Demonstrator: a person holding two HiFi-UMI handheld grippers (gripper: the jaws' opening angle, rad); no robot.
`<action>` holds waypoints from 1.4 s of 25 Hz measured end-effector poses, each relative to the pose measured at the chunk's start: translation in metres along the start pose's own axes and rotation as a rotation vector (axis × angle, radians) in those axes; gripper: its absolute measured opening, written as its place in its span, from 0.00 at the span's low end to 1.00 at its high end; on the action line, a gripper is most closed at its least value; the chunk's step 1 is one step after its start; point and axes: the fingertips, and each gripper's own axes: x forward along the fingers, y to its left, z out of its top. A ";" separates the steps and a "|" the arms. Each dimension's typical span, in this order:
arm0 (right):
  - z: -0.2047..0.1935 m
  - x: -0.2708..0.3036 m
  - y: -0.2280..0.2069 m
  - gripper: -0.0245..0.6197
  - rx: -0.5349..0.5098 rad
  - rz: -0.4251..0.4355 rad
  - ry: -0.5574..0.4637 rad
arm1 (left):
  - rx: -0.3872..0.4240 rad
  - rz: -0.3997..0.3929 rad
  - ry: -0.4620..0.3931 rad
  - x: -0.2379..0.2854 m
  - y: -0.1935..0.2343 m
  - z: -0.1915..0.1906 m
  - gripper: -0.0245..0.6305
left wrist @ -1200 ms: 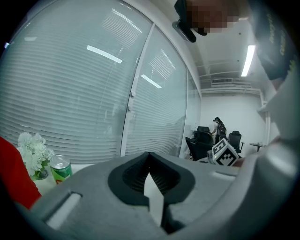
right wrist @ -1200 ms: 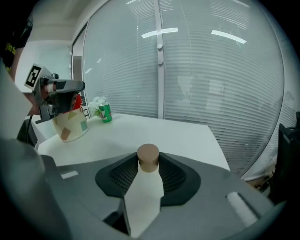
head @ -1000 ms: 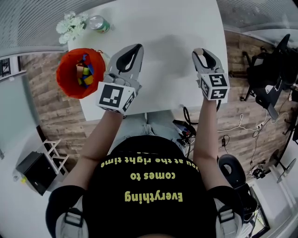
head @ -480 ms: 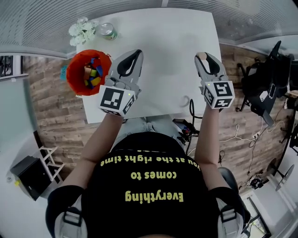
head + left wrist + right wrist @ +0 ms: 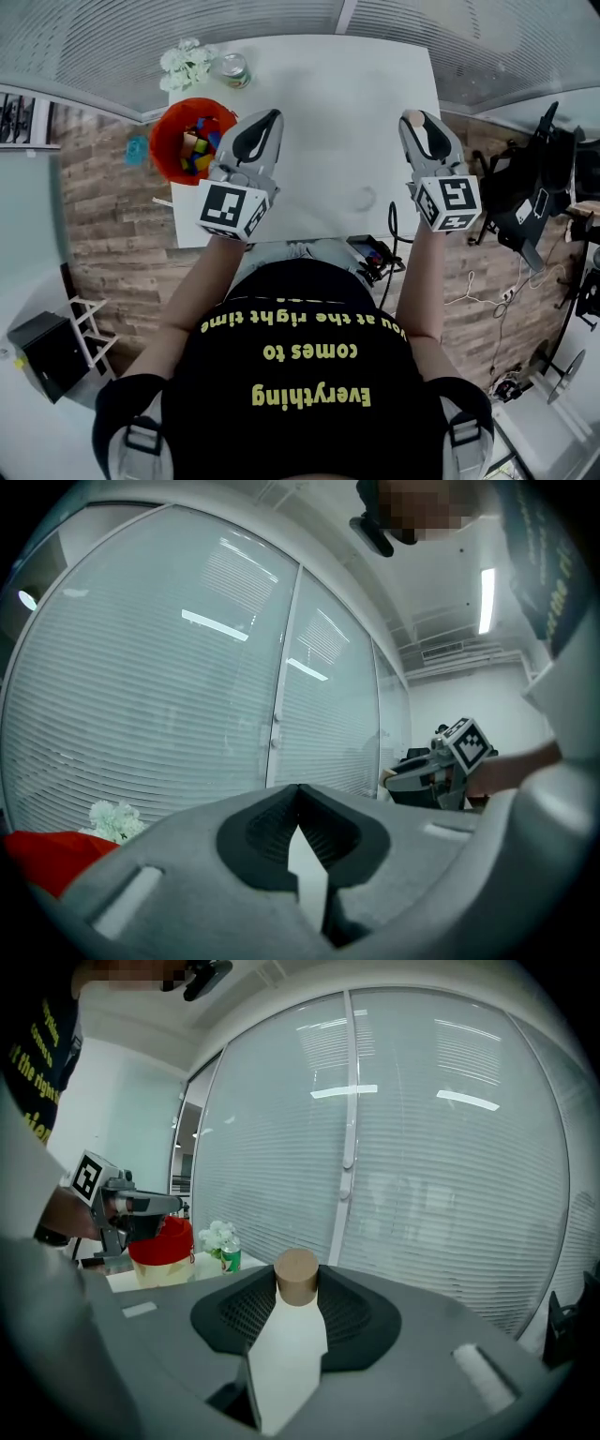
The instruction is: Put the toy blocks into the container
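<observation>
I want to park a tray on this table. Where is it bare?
The white table is bare between the left gripper and right gripper and on to its far edge. Crowded: the far left corner, with the red container, flowers and can.

Container: round red tub [image 5: 165, 136] with a cream lower wall, upright and open-topped, on the white counter [image 5: 337, 103] at its left edge near the far corner.
Blocks in container: small yellow, blue and red pieces [image 5: 199, 148], heaped loosely inside.
Cylinder block: plain tan [image 5: 297, 1277], pinched at the jaw tips of the right gripper [image 5: 419, 122], over the counter's right edge, well apart from the container.
</observation>
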 end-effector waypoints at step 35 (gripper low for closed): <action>0.093 0.062 0.170 0.26 -0.122 0.379 -0.161 | 0.019 0.383 -0.085 -0.148 0.096 0.027 0.03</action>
